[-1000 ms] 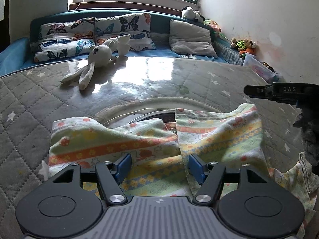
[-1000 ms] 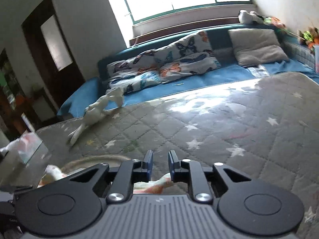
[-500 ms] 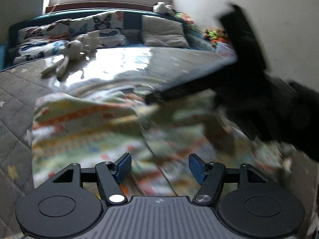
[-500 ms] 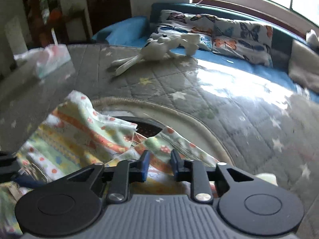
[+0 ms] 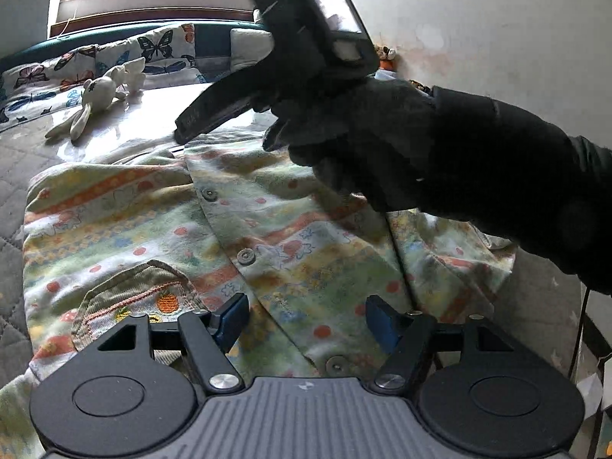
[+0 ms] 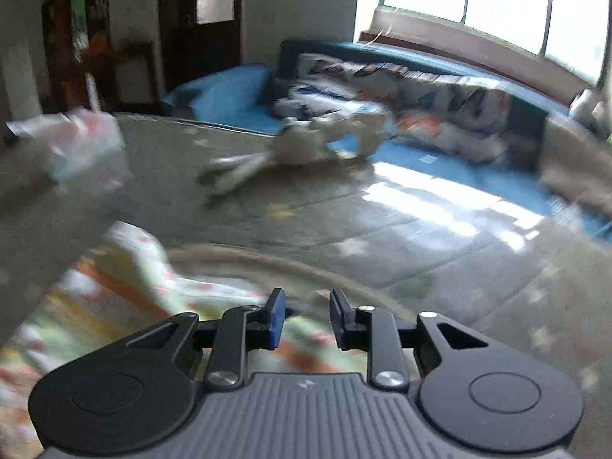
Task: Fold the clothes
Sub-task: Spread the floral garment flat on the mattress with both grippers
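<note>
**One shirt flat on the bed, both of my grippers empty**

Left wrist view: my left gripper hangs with its two blue-padded fingers spread wide, nothing between them. Under it lies the one shirt, spread flat on the grey quilted bed. It is a small, pale green and yellow thing with orange bands and red dots, buttoned down the front. I count three round buttons along the placket, which runs on a slant from the collar end down toward me. One olive corduroy pocket with pink stitching and a small orange motif sits on the panel to my left, touching my left finger in the picture. My gloved right hand reaches in from the right above the shirt's far half, holding the other tool, which points left over the collar edge. Beyond the shirt one white plush rabbit lies on the bed, with butterfly pillows behind it.

Right wrist view: this one is blurred. My right gripper shows its fingers apart with a clear gap, holding nothing. Below them and to the left is the shirt, striped and dotted, lying on the bed. The rabbit lies farther off, the pillows behind it, and a pale packet sits at far left.
</note>
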The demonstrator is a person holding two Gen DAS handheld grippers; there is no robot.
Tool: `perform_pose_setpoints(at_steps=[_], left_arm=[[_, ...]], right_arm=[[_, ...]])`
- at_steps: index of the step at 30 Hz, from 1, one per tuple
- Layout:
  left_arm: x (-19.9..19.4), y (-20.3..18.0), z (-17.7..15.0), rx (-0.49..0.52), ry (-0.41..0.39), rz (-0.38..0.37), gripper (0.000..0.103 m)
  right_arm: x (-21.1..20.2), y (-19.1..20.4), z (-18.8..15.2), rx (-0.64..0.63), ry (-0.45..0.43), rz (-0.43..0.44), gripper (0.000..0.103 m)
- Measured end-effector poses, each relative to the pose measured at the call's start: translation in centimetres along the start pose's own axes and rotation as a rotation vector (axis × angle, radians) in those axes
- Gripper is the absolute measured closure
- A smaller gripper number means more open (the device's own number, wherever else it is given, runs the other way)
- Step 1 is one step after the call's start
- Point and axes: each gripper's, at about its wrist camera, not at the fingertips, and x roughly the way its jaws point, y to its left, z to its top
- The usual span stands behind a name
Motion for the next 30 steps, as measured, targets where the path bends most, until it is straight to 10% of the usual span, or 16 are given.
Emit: perform_pose_setpoints(at_steps=[7,14,30], left_arm=[[-0.1,0.1,0.0,-0.011,-0.004,-0.007,0.030],[-0.2,0.2,-0.2,-0.011,-0.007,-0.012,0.027],[-4.6,2.9,-1.8,-0.108,-0.053,0.103,0.027]], right_arm=[[1.2,0.2,0.0,0.084,0.060,0.142,0.078],[0.4,0.7,-0.3,0.037,0.019,0.042,0.100],[-7.5,0.9,-4.2,-0.036,0.083,0.103,0.077]])
